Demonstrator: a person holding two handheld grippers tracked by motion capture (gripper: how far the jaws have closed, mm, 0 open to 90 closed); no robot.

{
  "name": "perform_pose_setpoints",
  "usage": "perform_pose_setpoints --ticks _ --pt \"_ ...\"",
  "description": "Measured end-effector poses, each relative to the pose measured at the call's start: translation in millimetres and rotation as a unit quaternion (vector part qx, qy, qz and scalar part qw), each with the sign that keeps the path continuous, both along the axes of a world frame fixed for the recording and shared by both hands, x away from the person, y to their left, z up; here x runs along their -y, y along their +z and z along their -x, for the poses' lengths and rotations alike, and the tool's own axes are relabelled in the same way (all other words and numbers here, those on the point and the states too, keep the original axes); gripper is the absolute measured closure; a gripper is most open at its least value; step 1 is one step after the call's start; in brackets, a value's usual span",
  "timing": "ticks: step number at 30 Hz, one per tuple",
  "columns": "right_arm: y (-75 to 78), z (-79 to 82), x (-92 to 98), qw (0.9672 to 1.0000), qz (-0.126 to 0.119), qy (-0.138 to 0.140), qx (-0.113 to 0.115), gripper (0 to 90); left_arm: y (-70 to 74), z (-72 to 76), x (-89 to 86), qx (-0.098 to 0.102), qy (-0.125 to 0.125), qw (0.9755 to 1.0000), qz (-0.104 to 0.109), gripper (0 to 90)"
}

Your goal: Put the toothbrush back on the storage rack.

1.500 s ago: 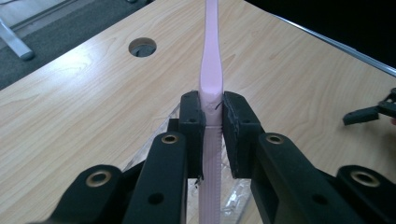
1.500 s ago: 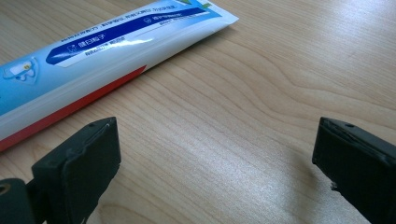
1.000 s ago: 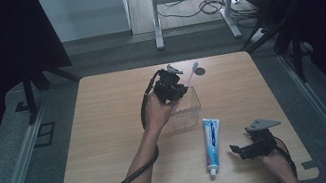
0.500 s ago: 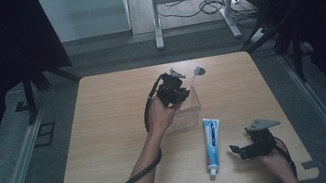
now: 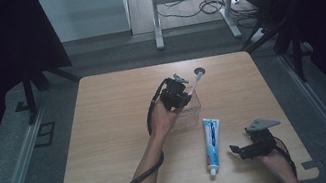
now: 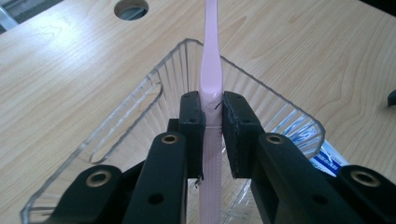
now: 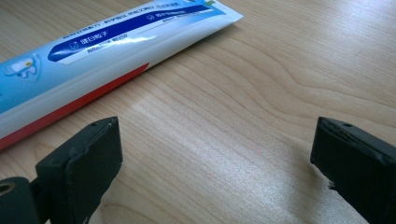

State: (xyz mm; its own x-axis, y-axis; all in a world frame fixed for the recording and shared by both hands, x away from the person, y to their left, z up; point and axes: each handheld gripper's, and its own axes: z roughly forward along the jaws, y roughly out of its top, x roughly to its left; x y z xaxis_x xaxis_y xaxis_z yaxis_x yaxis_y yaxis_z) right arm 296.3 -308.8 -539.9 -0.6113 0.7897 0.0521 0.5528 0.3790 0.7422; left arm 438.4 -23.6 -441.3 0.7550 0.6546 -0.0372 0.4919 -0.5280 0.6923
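The left hand-held gripper (image 6: 212, 116) is clamping a pink toothbrush (image 6: 211, 70) at mid-handle, over the clear tray (image 6: 154, 84). The toothbrush's long axis is running straight ahead along the jaws, its far end projecting past the tray's far rim toward the hole (image 6: 131, 8) in the surface (image 5: 107, 132). The left hand (image 5: 163, 119) is reaching in from the tray's near side, and the coming move likely turns on lowering the toothbrush into the tray. The right hand-held gripper (image 7: 215, 158) is resting released on the surface, with the toothpaste (image 7: 93, 42) just to its left.
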Motion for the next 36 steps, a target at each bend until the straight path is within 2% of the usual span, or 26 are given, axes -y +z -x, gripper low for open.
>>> perform_pose_setpoints --ticks 5,18,26,28,32,36 --pt "0.1 -0.1 0.1 1.0 0.0 -0.001 0.0 2.6 -3.3 1.1 2.6 0.0 -0.001 1.0 -0.003 78.7" --pt "0.0 -0.2 0.0 1.0 0.002 0.0 0.001 2.6 -8.6 4.6 7.6 0.001 -0.011 0.9991 -0.041 78.6" --pt "-0.1 -0.3 0.1 1.0 0.002 0.0 0.0 2.6 -11.1 5.7 8.6 -0.001 -0.014 0.9987 -0.049 78.6" --pt "-0.2 -0.3 -0.1 1.0 0.003 0.0 0.0 2.6 -11.5 6.8 9.3 0.004 -0.017 0.9984 -0.055 78.5" --pt "-0.6 -0.3 -0.5 1.0 0.003 0.001 -0.004 2.6 -14.1 9.4 13.9 0.011 -0.033 0.9959 -0.084 78.1" --pt "-0.7 -0.3 -0.4 1.0 0.003 0.001 -0.004 2.6 -14.1 9.4 14.1 0.012 -0.033 0.9962 -0.08 77.4"
